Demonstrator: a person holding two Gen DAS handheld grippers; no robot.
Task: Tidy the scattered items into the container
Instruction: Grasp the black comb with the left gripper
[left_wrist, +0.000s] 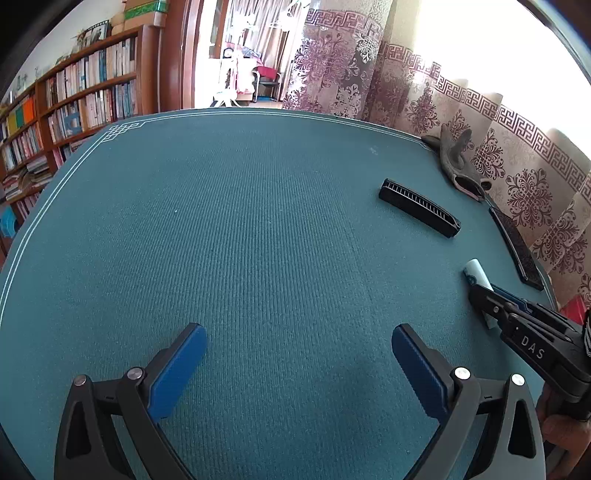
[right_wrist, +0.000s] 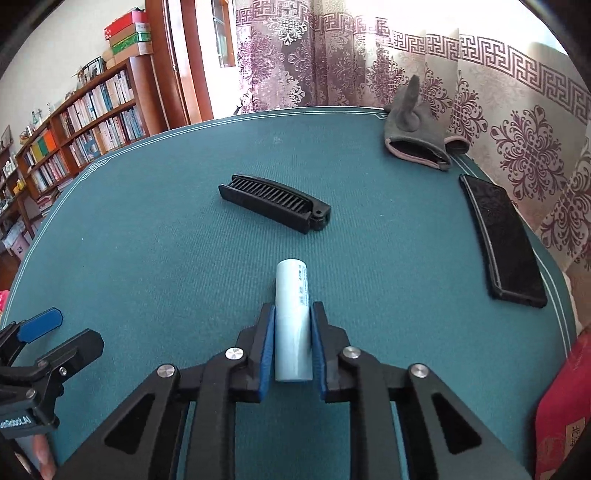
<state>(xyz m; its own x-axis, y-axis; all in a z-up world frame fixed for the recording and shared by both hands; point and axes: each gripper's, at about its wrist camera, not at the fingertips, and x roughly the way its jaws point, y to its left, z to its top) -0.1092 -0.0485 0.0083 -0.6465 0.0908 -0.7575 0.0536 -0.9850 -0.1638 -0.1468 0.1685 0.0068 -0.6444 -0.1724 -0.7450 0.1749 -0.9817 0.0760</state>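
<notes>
Because the white tube (right_wrist: 291, 317) lies pointing straight away from us, its long side runs the same way as the fingers of our right hand-held gripper (right_wrist: 292, 325), which is squeezed onto it from both sides. It looks low over the green table (right_wrist: 147, 240), though we cannot tell if it touches. Our left hand-held gripper (left_wrist: 299, 345) is wide open, holds nothing, and sits farther off. We see no container.

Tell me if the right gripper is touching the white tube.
Touching. The right wrist view shows the right gripper with both blue pads pressed flat against the sides of the white tube, no gap either side.
</notes>
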